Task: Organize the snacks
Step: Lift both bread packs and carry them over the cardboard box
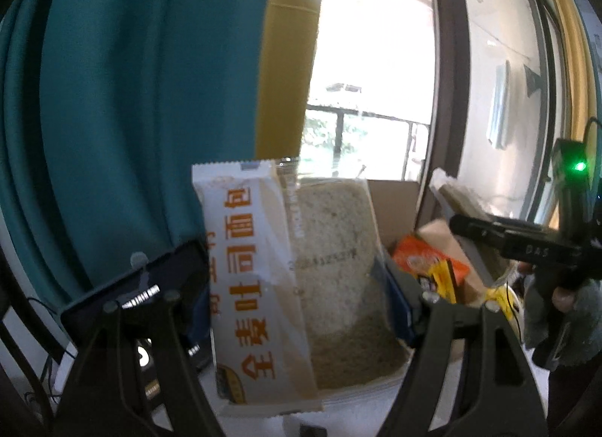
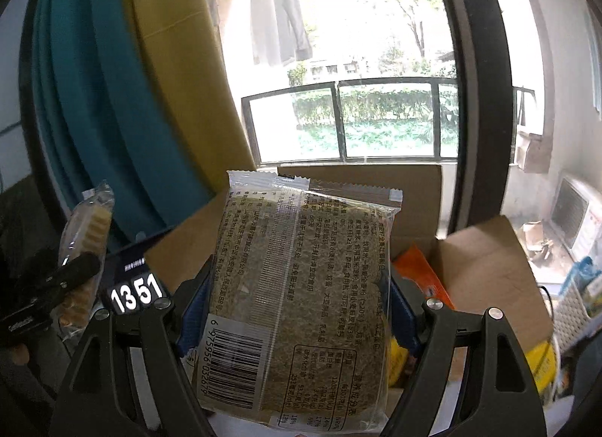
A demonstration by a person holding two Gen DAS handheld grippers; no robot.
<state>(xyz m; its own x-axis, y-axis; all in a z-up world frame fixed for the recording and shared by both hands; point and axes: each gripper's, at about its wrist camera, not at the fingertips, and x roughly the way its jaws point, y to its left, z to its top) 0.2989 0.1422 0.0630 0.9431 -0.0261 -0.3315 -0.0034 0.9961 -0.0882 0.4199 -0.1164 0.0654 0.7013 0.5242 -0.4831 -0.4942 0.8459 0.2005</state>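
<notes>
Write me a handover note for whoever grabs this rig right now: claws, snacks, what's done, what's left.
Left claw: shut on a packet of sliced wholemeal bread, printed front toward the camera, held up in the air.
Right claw: shut on a second bread packet, barcode side toward the camera, also held up.
Cardboard box: open, ahead of both claws below the window; an orange snack pack and yellow packets lie in it.
Done: both bread packets picked up.
Left: probably set both packets into the box, then release. Any snacks outside the box are out of view.
</notes>
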